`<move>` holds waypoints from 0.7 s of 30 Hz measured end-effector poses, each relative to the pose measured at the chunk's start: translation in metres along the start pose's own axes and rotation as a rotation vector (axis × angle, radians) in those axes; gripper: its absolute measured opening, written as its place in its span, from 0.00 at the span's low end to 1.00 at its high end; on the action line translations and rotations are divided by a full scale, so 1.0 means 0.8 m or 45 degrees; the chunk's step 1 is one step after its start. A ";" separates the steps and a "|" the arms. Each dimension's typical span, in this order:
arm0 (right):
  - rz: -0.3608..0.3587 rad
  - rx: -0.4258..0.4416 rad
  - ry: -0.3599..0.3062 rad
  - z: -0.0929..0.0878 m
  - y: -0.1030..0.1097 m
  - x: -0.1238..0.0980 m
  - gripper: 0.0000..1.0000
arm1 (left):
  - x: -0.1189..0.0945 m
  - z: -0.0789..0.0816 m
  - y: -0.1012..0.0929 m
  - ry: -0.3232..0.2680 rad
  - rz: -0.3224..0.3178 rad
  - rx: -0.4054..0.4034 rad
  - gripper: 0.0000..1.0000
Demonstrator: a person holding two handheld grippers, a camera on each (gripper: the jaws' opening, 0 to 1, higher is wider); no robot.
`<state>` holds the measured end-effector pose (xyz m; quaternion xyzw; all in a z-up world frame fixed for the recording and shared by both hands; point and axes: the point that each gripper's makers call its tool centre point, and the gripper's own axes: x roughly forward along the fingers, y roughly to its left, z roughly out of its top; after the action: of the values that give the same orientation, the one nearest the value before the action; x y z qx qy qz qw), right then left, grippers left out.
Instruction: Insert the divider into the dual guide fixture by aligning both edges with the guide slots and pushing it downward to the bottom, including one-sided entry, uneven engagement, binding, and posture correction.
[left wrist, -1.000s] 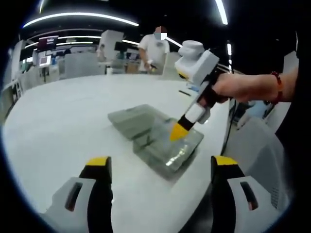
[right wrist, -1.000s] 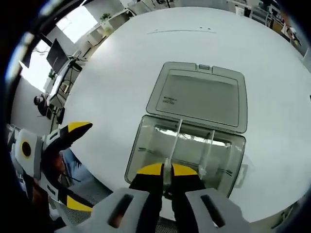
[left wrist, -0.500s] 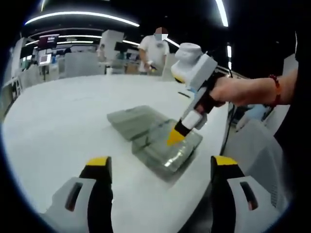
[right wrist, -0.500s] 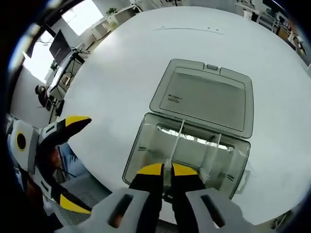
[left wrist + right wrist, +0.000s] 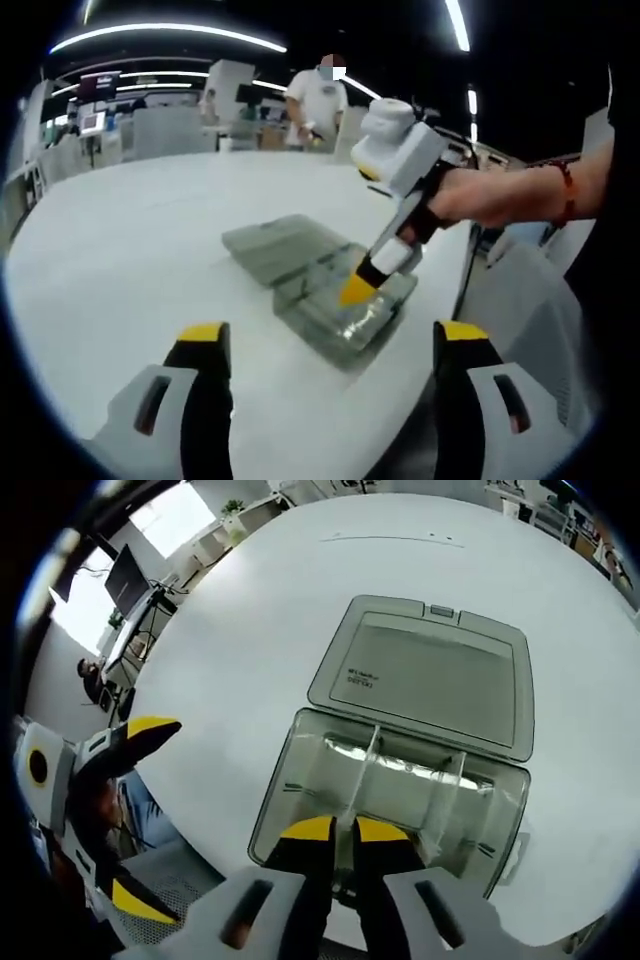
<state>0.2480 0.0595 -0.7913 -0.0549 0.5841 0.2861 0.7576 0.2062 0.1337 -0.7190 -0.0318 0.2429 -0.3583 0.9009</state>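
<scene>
- The right gripper (image 5: 335, 830) is pinching the near top edge of the thin clear divider (image 5: 362, 770), which is standing inside the open transparent box (image 5: 290, 780) on the white counter (image 5: 230, 630).
- The divider's long axis is running straight away from the right gripper, toward the hinged lid (image 5: 425, 675).
- The left gripper (image 5: 325, 345) is hanging spread and empty, well back from the box.
- The lid's small label is too blurred to read.
</scene>
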 end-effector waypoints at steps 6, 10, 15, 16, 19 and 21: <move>0.029 0.016 0.005 0.000 0.000 0.003 0.02 | -0.002 0.000 0.000 0.004 0.004 -0.006 0.81; 0.060 0.021 -0.003 0.000 0.001 0.003 0.04 | -0.004 0.002 0.000 -0.001 0.007 -0.009 0.81; 0.123 0.011 -0.044 -0.002 0.002 0.002 0.06 | -0.005 0.007 -0.002 0.004 0.015 0.004 0.81; 0.138 0.005 -0.057 -0.002 0.002 0.002 0.07 | -0.005 0.008 -0.002 0.004 0.016 0.007 0.81; 0.164 -0.021 -0.082 -0.003 0.004 0.003 0.09 | -0.005 0.010 -0.005 0.003 0.015 0.013 0.81; 0.172 -0.037 -0.086 -0.005 0.006 0.003 0.10 | -0.004 0.010 -0.008 0.012 0.017 0.022 0.82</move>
<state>0.2425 0.0624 -0.7933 -0.0167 0.5565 0.3469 0.7548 0.2034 0.1300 -0.7091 -0.0209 0.2444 -0.3546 0.9023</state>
